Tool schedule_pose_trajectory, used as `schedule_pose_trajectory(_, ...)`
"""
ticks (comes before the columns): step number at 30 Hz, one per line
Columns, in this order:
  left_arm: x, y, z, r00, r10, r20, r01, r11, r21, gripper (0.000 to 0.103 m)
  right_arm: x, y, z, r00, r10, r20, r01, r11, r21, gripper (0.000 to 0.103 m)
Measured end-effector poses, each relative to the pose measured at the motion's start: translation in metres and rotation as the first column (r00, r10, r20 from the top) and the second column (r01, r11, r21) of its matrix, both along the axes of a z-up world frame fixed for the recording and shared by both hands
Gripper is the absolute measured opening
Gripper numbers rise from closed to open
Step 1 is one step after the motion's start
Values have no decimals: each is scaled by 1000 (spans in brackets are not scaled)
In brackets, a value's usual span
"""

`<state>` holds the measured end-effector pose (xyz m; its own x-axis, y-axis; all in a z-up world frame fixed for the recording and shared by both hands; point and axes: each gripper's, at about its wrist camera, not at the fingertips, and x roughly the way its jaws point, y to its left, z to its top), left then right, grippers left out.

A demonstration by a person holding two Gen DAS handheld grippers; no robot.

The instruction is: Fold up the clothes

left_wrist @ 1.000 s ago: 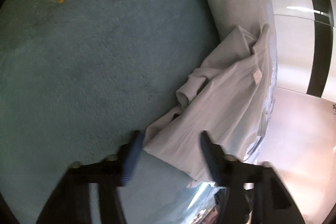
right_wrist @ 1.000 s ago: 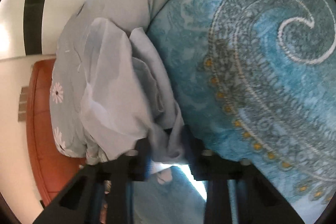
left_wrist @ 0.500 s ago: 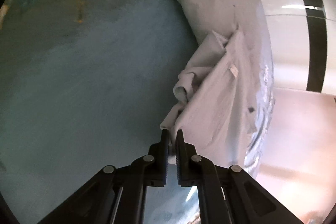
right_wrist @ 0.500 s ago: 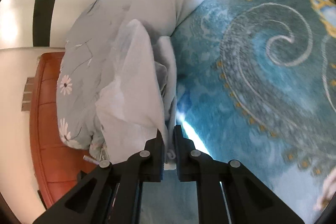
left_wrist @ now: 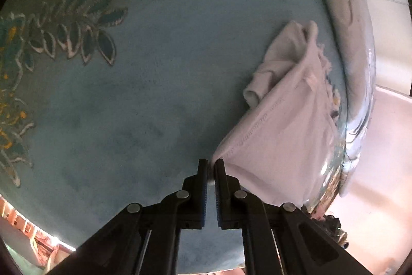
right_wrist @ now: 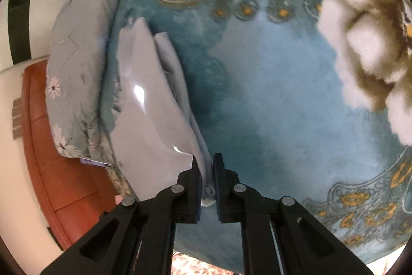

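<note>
Garment (left_wrist: 280,135), pale white-grey cloth, lies stretched over a teal patterned blanket (left_wrist: 154,84) and is pinched at two edges. Left hand-held gripper (left_wrist: 211,166) has just been closing, jaws now nearly together, with a stitched hem corner of the cloth clamped between the pads; from there the fabric fans out to the right, a rolled sleeve or cuff bunched at its far end. Right hand-held gripper (right_wrist: 206,169) has likewise just been closing and is clamped narrow on a bunched fold of the same garment (right_wrist: 144,107), which runs up and left from the jaws in long pleats. No containers in view. Blanket shows a leaf motif at left in the left wrist view, and scrollwork, orange dots and a large white-and-brown flower in the right wrist view. Grey floral pillow (right_wrist: 77,63) lies along the blanket's edge, just beside the garment. Beyond it: red-brown padded headboard (right_wrist: 43,146) and cream wall (right_wrist: 15,172) with a dark stripe.
</note>
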<state>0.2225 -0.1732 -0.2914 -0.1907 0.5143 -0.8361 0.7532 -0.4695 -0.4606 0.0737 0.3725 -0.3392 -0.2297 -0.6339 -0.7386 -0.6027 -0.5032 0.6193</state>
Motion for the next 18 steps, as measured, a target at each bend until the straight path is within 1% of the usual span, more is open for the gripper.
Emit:
schedule_pose_trajectory(2, -1, 1, -5, 1000, 1, 1, -1, 1000, 3, 6, -10, -3, -3, 1000, 30, 7, -30, 999, 16, 9)
schedule_pose_trajectory(4, -2, 1, -3, 1000, -16, -13, 17, 999, 39, 7, -19, -6, 0, 997, 72, 11, -72, 997, 33, 12)
schedule_pose_trajectory(6, -2, 2, 4, 999, -44, -29, 46, 997, 69, 9, -25, -7, 8, 990, 140, 7, -140, 988, 62, 13)
schedule_pose_trajectory(8, -7, 2, 17, 995, -91, -41, 94, 992, 81, 16, -31, -6, 18, 977, 213, 0, -212, 972, 104, 13)
schedule_pose_trajectory(9, -11, 2, 24, 992, -117, -48, 120, 990, 68, 18, -33, -4, 22, 970, 241, -5, -239, 962, 129, 17)
schedule_pose_trajectory(10, -19, 2, 32, 987, -150, -61, 152, 988, 38, 24, -45, -2, 25, 970, 243, -20, -238, 960, 149, 19)
schedule_pose_trajectory(11, -28, -8, 37, 980, -185, -76, 185, 983, -5, 33, -58, -1, 28, 969, 245, -36, -236, 957, 169, 23)
schedule_pose_trajectory(12, -37, -18, 42, 971, -220, -90, 217, 975, -49, 37, -70, 1, 31, 967, 248, -51, -234, 954, 188, 25)
schedule_pose_trajectory(13, -56, -21, 44, 964, -247, -100, 239, 967, -83, 40, -82, 2, 35, 966, 250, -67, -232, 950, 208, 26)
schedule_pose_trajectory(14, -75, -25, 46, 956, -274, -110, 261, 958, -116, 40, -94, 3, 37, 964, 252, -82, -229, 947, 225, 27)
schedule_pose_trajectory(16, -96, -53, 42, 938, -312, -150, 289, 944, -157, 41, -121, -3, 35, 959, 253, -125, -221, 949, 227, 28)
schedule_pose_trajectory(17, -111, -54, 42, 929, -330, -169, 300, 937, -181, 43, -134, -6, 33, 956, 256, -145, -219, 949, 227, 30)
schedule_pose_trajectory(18, -131, -54, 39, 913, -369, -177, 327, 918, -224, 44, -143, -8, 29, 953, 261, -154, -224, 948, 226, 31)
